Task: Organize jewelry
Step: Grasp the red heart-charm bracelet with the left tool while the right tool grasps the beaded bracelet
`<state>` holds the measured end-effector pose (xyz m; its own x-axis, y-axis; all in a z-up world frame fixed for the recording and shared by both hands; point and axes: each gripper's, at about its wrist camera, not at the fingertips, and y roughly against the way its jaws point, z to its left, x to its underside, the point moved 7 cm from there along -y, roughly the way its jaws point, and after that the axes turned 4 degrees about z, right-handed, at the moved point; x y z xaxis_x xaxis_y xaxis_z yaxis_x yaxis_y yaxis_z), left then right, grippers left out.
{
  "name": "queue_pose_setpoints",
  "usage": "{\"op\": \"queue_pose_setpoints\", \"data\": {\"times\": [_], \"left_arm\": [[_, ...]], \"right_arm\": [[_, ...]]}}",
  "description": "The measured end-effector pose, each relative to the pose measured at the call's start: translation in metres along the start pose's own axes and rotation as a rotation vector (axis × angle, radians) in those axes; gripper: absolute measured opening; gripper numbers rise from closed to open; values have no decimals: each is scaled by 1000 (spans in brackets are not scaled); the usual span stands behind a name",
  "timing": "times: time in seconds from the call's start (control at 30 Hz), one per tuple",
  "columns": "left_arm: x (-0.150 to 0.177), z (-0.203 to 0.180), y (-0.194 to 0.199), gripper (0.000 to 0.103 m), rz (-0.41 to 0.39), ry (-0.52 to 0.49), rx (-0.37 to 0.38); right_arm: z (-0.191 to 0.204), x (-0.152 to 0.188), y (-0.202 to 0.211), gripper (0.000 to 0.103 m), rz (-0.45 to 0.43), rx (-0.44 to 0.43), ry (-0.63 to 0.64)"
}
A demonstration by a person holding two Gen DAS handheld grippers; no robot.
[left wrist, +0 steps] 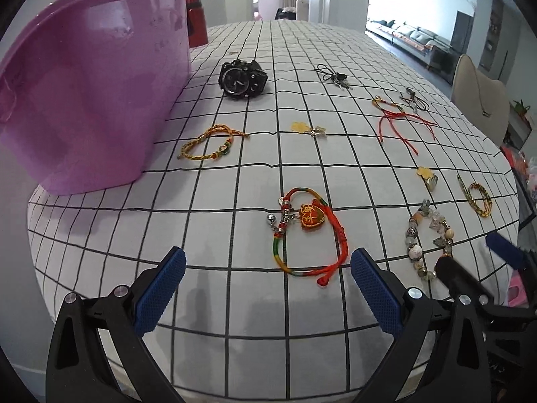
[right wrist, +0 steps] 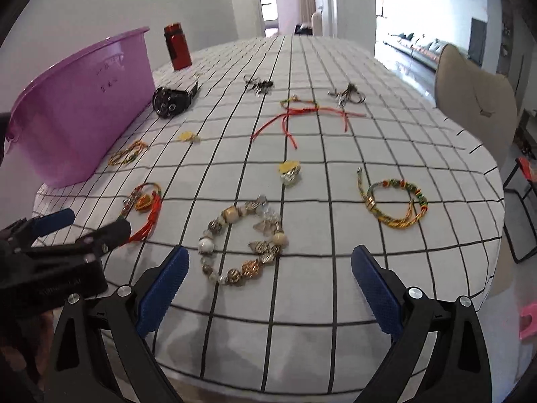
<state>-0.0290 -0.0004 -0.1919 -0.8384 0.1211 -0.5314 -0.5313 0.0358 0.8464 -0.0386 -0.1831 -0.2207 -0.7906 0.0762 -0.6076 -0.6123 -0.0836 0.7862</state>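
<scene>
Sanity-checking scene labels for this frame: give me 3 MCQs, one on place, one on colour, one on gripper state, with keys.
1. Where does the black wristwatch lie on the checked tablecloth?
A. Beside the translucent purple plastic tub
B. Inside the tub
C. On the chair

2. What colour is the metal bottle behind the tub?
A. Blue
B. Red
C. Green

3. How do the left gripper and right gripper stand?
A. Both open, empty
B. Left shut on a bracelet
C. Both shut

Key: 1 A, the watch sits on the cloth by the tub wall; 2 B, the bottle is red; 3 A, the blue pads are wide apart, holding nothing.
</scene>
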Motion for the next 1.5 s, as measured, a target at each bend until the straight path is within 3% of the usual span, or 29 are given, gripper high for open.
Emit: {"op": "queue_pose_setpoints", "data": {"times": [0.27,0.67,0.93,1.0,1.5], "left_arm": [[1,2,-15,97,-31,-23,15],[1,4,-18,97,-68,-51,12],[-4,6,-24,98,-11,-6,17],[-5,6,-28,98,18,13,50],[-14,-7,-33,97,4,-23,52]], "right_arm": [[5,1,-11,94,-33,52,34],[9,4,-20,94,-20,57,56],[5,1,-25,94,-14,69,41],[7,1,-26,93,-14,75,61],[15,0,-29,92,-50,68,77]]}}
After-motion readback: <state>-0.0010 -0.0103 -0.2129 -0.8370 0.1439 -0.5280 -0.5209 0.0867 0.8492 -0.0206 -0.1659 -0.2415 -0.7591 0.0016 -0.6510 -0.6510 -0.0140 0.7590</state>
